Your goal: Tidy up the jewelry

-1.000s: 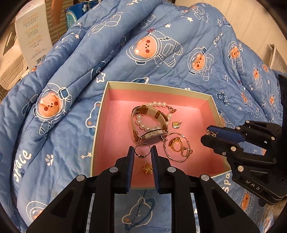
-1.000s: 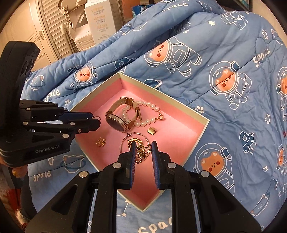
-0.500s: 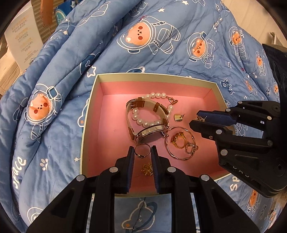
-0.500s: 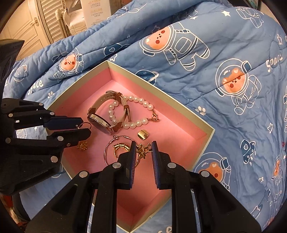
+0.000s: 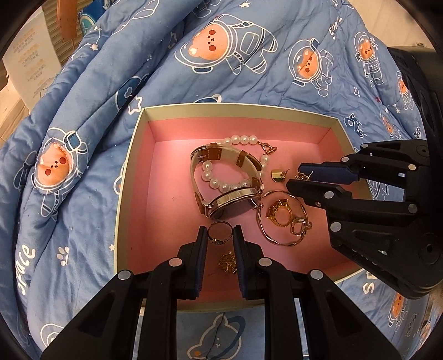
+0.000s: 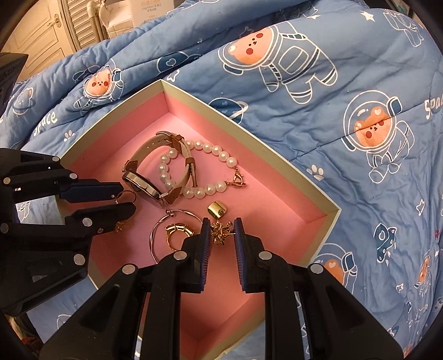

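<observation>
The left gripper [image 5: 220,235] pinched a thin ring [image 5: 219,232] and the right gripper [image 6: 221,231] a gold flower earring [image 6: 220,233] (both inside the pink box [image 5: 130,177]); a watch [image 5: 229,199] lay at twelve o'clock, a pearl bracelet [image 5: 238,139] beyond.

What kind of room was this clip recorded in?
Most likely a bedroom. The pink-lined box of jewelry sits on a blue quilt printed with astronaut bears, as on a bed, and a cream panelled door and stacked cartons show behind it.
</observation>
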The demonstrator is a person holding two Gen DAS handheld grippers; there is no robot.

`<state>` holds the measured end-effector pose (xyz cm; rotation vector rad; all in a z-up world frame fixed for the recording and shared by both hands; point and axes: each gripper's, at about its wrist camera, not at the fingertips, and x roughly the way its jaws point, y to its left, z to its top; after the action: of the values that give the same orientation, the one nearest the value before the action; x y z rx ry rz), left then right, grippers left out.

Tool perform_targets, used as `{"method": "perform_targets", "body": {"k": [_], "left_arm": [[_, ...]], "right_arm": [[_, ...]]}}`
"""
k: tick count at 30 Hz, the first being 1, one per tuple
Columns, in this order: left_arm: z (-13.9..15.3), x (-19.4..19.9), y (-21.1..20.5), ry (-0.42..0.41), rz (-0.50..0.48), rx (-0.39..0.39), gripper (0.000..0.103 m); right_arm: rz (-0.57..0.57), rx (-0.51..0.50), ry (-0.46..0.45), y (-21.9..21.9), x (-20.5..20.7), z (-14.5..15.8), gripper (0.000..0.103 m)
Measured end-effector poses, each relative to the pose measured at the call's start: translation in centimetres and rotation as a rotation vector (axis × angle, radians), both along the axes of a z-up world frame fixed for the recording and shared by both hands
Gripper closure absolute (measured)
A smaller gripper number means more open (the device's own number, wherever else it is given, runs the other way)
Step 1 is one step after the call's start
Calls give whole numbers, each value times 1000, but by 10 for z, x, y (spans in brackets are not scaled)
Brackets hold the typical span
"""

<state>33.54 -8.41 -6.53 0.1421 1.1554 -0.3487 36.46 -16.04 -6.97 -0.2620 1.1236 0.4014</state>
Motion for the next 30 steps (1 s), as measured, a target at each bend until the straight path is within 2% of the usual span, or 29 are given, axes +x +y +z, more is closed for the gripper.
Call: {"method": "perform_targets", "body": {"k": [5,9,11,12,15,18,19,20,22,24,25,27,28,30], "left_arm": [[1,-1,-2,-12,-10,17,83],[5,-3,0,-34,-15,12,73],[7,-4,1,-40,-17,17,69],[8,-5,2,-45,-16,21,67],[16,-7,5,-63,-13,9,62],[28,-11,10,-94,-5,-12,52],[33,-14,13,-109,-2,-17,46],[37,-17,15,-128,2,-21,43],[46,-24,19,-176,14,-20,26],[54,-33,26,-237,49,-10,17],[58,-39,29,-266,68,-12,14],[63,-49,39,-308,115,-23,7],[65,-56,45,-332,143,-35,7],[68,-72,54,-385,182,-71,7]], "right_arm": [[10,-4,-7,1,0,-3,85],[8,2,-21,-1,-3,0,78],[3,10,-43,-3,-5,5,65],[3,15,-51,-5,-6,10,63],[-10,20,-77,-8,-5,19,63],[-32,16,-110,-13,-5,28,62],[-44,23,-117,-15,-6,31,60],[-58,32,-126,-19,-6,34,48],[-83,53,-162,-26,-11,42,34],[-98,63,-185,-32,-16,46,34],[-116,64,-196,-35,-20,48,34],[-170,73,-232,-46,-28,53,25],[-196,87,-259,-49,-35,56,17],[-237,111,-307,-54,-51,60,13]]}}
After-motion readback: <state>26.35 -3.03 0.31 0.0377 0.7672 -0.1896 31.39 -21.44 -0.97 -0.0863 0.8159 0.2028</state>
